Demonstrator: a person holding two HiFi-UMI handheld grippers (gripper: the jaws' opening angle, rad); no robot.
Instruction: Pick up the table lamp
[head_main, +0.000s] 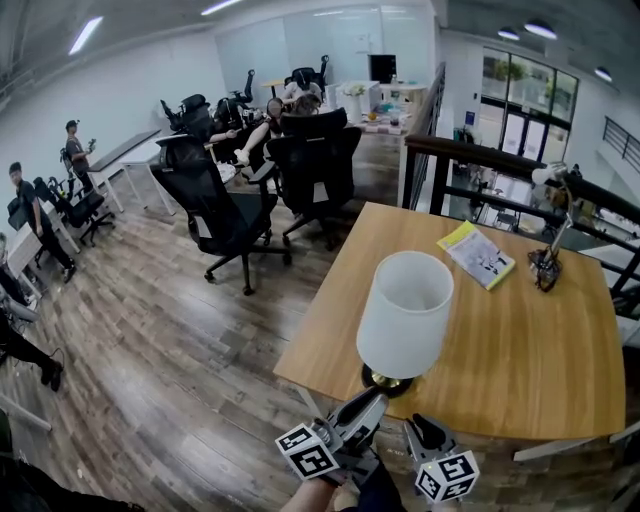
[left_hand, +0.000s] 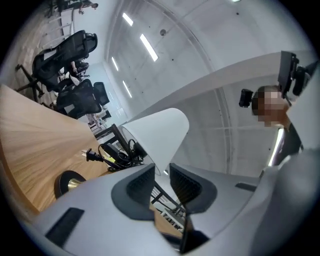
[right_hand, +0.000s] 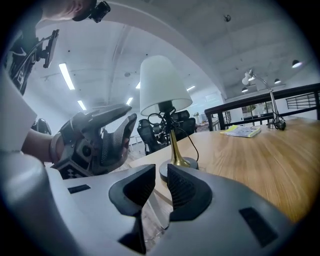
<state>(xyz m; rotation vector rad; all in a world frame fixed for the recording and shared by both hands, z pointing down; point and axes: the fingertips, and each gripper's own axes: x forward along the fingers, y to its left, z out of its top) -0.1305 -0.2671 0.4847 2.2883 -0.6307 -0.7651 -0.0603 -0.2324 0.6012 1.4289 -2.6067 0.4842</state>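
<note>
The table lamp stands near the front left corner of the wooden table (head_main: 520, 350). It has a white shade (head_main: 405, 313), a brass stem (right_hand: 175, 145) with a black cord bundled at its top, and a dark round base (head_main: 386, 381). My left gripper (head_main: 372, 402) hovers just in front of the base, shut with nothing between its jaws. In its own view the shade (left_hand: 159, 131) and base (left_hand: 69, 181) lie beyond the left gripper (left_hand: 160, 176). My right gripper (head_main: 418, 428) is beside it, shut and empty, and the right gripper (right_hand: 160, 176) faces the base (right_hand: 178, 168).
A yellow booklet (head_main: 477, 254) lies at the table's far side. A clamp desk lamp (head_main: 547, 266) stands at the far right edge. Black office chairs (head_main: 215, 205) stand on the wood floor to the left, with several people further back. A dark railing (head_main: 500, 160) runs behind the table.
</note>
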